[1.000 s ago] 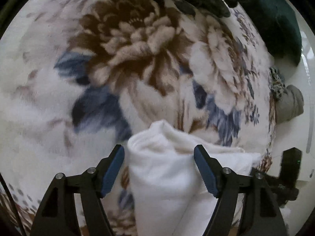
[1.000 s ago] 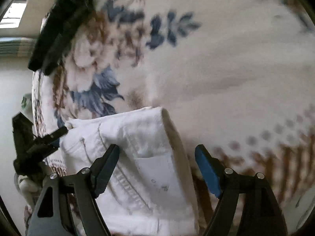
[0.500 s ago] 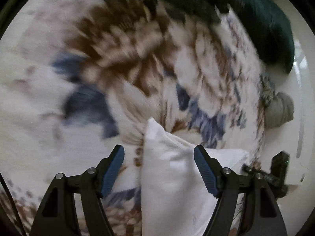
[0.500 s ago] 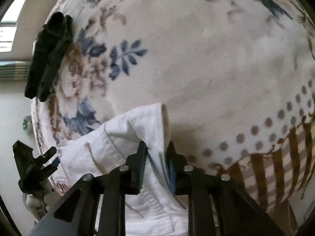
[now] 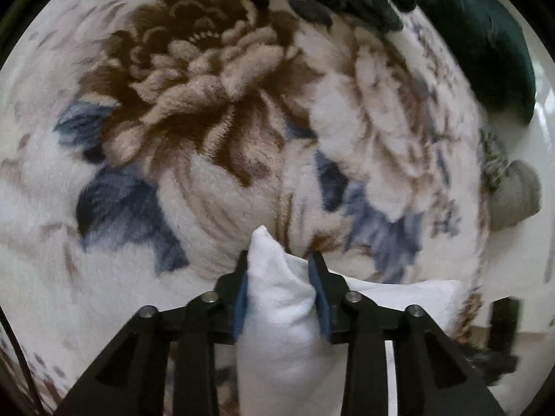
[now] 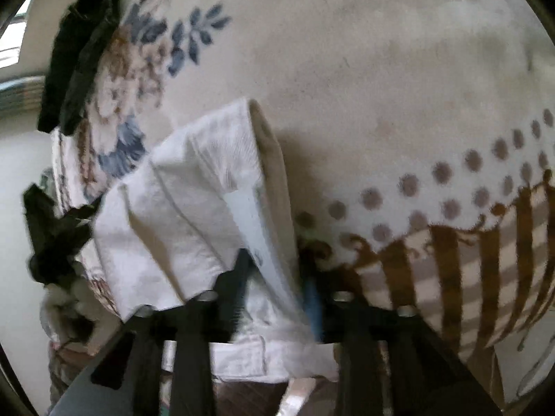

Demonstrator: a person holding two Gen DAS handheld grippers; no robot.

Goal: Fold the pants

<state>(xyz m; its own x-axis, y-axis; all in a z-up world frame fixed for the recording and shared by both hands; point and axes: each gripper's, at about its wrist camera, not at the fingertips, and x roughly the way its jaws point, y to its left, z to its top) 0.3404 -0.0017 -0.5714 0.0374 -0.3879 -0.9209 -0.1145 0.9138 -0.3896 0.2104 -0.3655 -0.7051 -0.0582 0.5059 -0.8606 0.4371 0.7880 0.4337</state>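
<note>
White cotton pants (image 6: 194, 215) on floral blanket (image 5: 194, 111), partly folded. Left gripper (image 5: 277, 291) and right gripper (image 6: 277, 277) both pinch bunched edges. Soft, light, floppy; grip seams or waistband.

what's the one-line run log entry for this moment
left gripper: shut on white pants | right gripper: shut on white pants | pants: part-folded, on floral blanket | step: fold underway

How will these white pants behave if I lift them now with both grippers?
Probably floppy: the white pants bunch between the left gripper fingers. The free part would likely sag between the left and right gripper. Folded layers may slide apart, though the plush blanket might drag at them.
</note>
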